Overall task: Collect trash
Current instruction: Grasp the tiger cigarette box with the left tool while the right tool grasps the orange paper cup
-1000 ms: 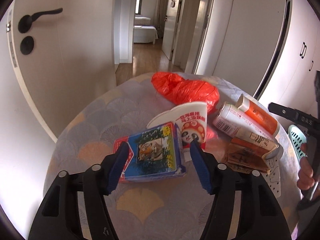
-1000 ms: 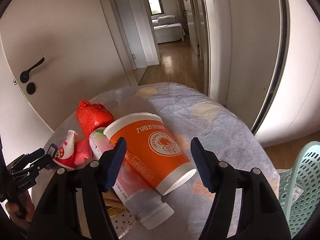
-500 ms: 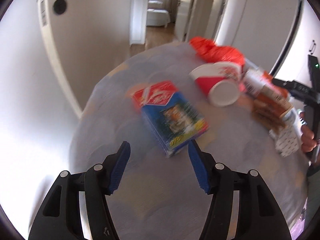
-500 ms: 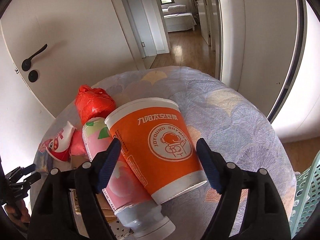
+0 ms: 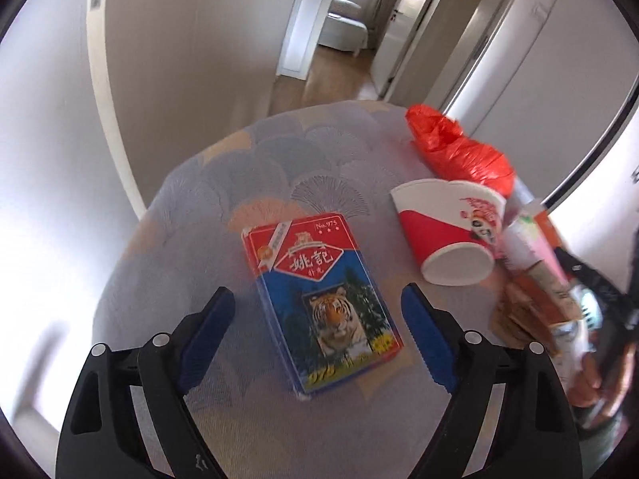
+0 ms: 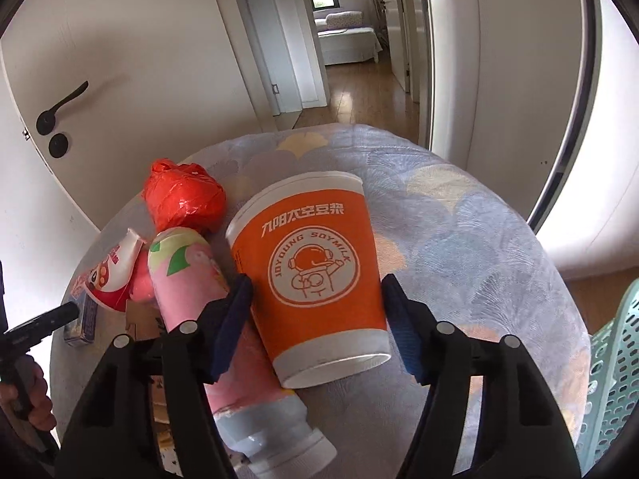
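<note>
A blue and red card box with a tiger picture lies flat on the round table. My left gripper is open, its fingers on either side of the box's near end, not touching it. An orange paper cup lies on its side, base toward me. My right gripper is open around the cup's lower half. A pink bottle lies against the cup's left side, under the left finger. A red-and-white paper cup and a red plastic bag lie beyond.
A teal perforated basket stands off the table's right edge. Brown paper scraps lie by the bottle. A white door with a black handle is at the left, and a hallway opens behind the table.
My left gripper swung left and down over the card box, which now lies between its fingers. My right gripper moved forward, closer around the orange cup.
</note>
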`<state>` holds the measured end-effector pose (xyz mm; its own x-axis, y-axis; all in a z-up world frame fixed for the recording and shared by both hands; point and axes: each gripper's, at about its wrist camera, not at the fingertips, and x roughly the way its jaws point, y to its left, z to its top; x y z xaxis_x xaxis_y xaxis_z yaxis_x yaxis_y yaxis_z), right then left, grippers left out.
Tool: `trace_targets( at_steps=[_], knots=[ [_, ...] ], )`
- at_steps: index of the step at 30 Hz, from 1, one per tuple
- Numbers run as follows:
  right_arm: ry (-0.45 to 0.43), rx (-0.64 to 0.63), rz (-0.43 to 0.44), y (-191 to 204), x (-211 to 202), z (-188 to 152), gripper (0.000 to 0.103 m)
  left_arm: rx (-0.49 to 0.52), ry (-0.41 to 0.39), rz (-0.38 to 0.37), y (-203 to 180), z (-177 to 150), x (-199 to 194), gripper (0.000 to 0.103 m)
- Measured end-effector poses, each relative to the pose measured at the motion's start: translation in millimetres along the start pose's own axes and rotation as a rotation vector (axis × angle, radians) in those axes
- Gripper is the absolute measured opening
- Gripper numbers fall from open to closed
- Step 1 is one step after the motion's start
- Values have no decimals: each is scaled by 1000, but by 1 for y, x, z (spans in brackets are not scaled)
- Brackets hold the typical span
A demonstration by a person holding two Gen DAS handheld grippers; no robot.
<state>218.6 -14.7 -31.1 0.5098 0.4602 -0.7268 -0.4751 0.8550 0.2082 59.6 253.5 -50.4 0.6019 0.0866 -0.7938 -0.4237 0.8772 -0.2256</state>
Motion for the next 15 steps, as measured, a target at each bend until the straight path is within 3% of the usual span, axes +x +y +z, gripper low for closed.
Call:
trace_targets(
  at_steps=[6,9,15],
  knots=[
    [-25,77,-9,-16,-18,-14,60,156,0,174,-26,-7,7,75],
    [-35,108,-36,-24,-31,-21,59,174,-5,155,-28,-12,-1,64],
    [-87,128,-104,-32,-70,-44,59,171,-51,81,-23,-27,-24,62]
  ],
)
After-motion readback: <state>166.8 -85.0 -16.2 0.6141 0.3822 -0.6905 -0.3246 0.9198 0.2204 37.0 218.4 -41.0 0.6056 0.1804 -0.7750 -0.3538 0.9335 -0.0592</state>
